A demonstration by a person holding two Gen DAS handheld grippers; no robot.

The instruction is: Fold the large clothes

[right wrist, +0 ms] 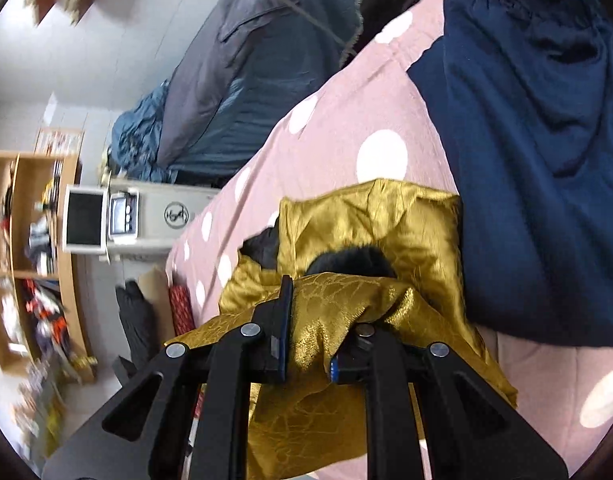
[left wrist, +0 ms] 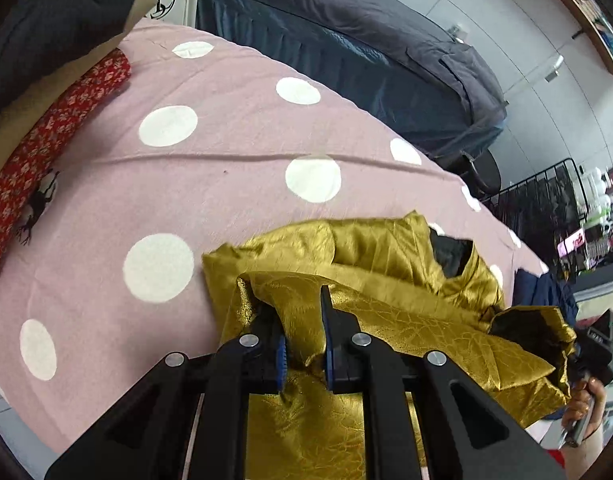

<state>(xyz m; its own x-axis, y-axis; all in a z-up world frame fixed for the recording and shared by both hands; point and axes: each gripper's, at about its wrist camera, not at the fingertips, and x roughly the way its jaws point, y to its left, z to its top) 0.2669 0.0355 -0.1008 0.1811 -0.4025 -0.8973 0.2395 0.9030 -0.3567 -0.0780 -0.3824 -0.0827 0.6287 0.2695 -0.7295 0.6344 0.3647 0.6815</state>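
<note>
A shiny gold garment with a black lining lies bunched on the pink polka-dot bed cover. My left gripper is shut on a fold of the gold garment and holds it just above the bed. My right gripper is shut on another fold of the gold garment, which drapes over its right finger and hides it. The right gripper also shows at the right edge of the left wrist view, with cloth hanging from it.
A dark blue garment lies on the bed cover beside the gold one. A red floral cloth lies along the bed's left edge. A second bed with grey-blue bedding stands beyond. Wooden shelves line the wall.
</note>
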